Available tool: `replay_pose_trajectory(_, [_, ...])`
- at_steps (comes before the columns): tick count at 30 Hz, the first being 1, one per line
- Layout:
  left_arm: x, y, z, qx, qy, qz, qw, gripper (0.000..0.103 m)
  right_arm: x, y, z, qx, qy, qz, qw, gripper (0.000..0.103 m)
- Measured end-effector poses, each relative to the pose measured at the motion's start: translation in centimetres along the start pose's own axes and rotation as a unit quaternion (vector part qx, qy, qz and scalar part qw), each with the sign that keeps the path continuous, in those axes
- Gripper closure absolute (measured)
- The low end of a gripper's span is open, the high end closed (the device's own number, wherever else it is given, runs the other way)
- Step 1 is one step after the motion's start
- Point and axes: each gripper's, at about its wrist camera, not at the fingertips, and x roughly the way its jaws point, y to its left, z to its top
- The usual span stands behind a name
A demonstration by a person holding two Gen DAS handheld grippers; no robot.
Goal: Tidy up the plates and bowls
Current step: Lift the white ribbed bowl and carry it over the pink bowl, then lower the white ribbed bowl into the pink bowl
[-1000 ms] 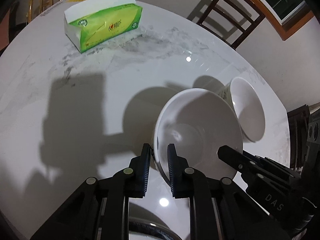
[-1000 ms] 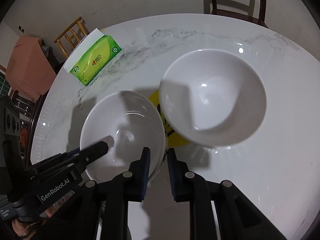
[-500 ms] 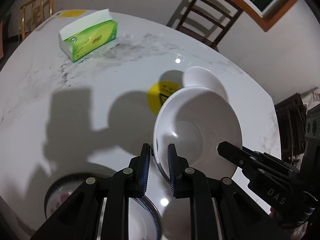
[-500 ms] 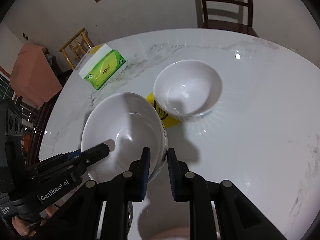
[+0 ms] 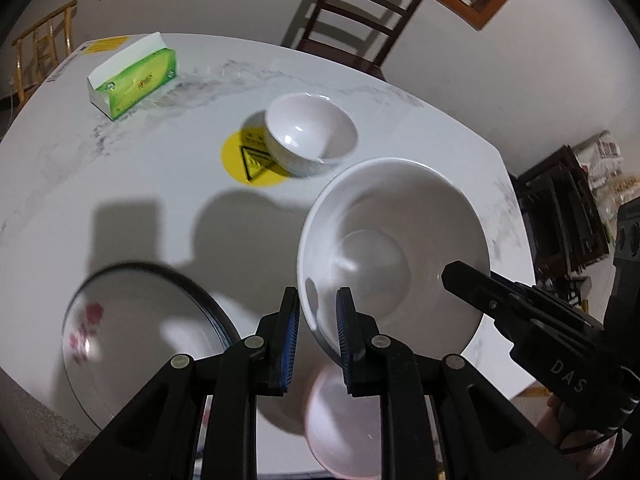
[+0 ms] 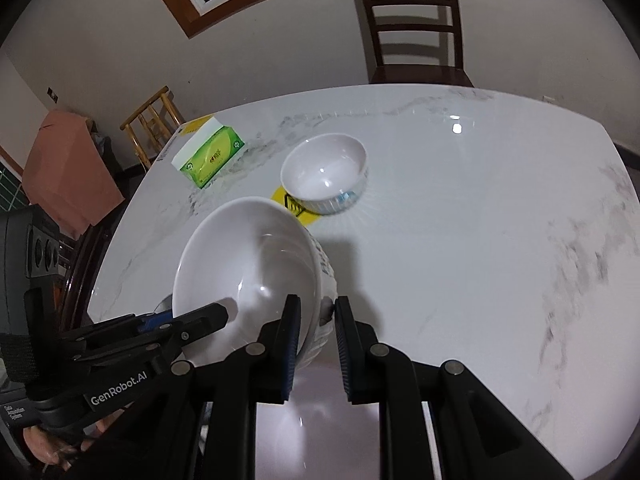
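We're holding the large white bowl from both sides, up off the marble table. Left gripper is clamping the near-left rim, one finger outside the wall and one inside. Right gripper is pinching the opposite rim the same way, with its fingers straddling the bowl wall. In the left wrist view the right gripper is reaching in over the bowl's far edge; in the right wrist view the left gripper is showing at the bowl's near-left edge. The bowl is tilting, its opening facing the cameras.

Below it, near the table's front edge, a pale bowl-like shape is sitting blurred; we can't tell exactly what it is. Left of that, a dark-rimmed plate with a pink floral print is lying flat.

Farther out, a smaller white bowl is standing upright, partly covering a yellow warning sticker on the table. Beyond that, toward the far-left corner, a green tissue box is sitting. A dark wooden chair is standing at the far side of the table.
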Motion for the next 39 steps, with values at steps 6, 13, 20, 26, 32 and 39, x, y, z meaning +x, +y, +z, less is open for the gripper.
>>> replay_pose_trajectory(6, [-0.1, -1.6, -3.1, 0.015, 0.024, -0.007, 0.9996, 0.087, -1.2, -1.1, -3.8, 0.01, 0.005, -0.003, 1.0, 0.085])
replay_pose_trajectory(13, [0.8, -2.6, -6.4, 0.034, 0.05, 0.003, 0.9982, 0.087, -0.7, -2.6, -7.6, 0.029, 0.029, -0.004, 0.999, 0.085])
replay_pose_trajectory(20, [2.1, -3.1, -8.1, 0.047, 0.068, 0.022, 0.9963, 0.086, 0.8, -3.4, -9.5, 0.039, 0.052, -0.007, 0.998, 0.085])
replay_pose_trajectory(26, [3.0, -3.6, -8.7, 0.06, 0.078, 0.042, 0.9943, 0.086, 2.0, -3.9, -10.0, 0.043, 0.066, -0.011, 0.997, 0.085])
replay_pose_trajectory(32, [4.0, -3.5, -8.8, 0.057, 0.086, 0.053, 0.9932, 0.087, 2.6, -3.3, -9.8, 0.03, 0.07, -0.024, 0.997, 0.085])
replay_pose_trajectory(39, [3.8, -3.4, -8.7, 0.059, 0.075, 0.06, 0.9936, 0.084, 3.6, -2.6, -9.7, 0.013, 0.079, -0.042, 0.996, 0.083])
